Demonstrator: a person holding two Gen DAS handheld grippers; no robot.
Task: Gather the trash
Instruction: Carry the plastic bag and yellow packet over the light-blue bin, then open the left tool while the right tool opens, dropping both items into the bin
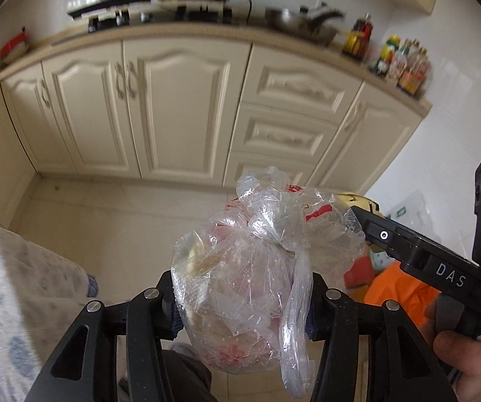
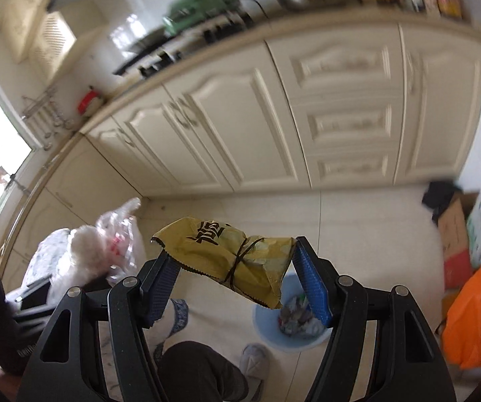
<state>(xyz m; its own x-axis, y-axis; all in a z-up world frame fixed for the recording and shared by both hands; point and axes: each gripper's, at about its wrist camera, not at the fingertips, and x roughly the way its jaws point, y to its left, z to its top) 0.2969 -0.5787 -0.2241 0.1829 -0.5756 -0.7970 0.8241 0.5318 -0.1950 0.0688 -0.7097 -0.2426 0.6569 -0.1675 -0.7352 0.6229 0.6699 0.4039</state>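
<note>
Cream cabinets line the far wall above a pale tiled floor. The left tool grips a clear plastic bag; the right tool clamps a yellow wrapper above a blue bin.

Both wrist fisheyes look forward along their own fingers, low and tilted toward the floor — each shows the cream cabinets across its upper frame, the right view rolled.

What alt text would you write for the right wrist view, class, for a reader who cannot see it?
The right gripper clamps a crumpled yellow snack wrapper above a blue bin of trash on the pale kitchen floor. Cream cabinets stand behind, and an orange bag lies at right.
</note>
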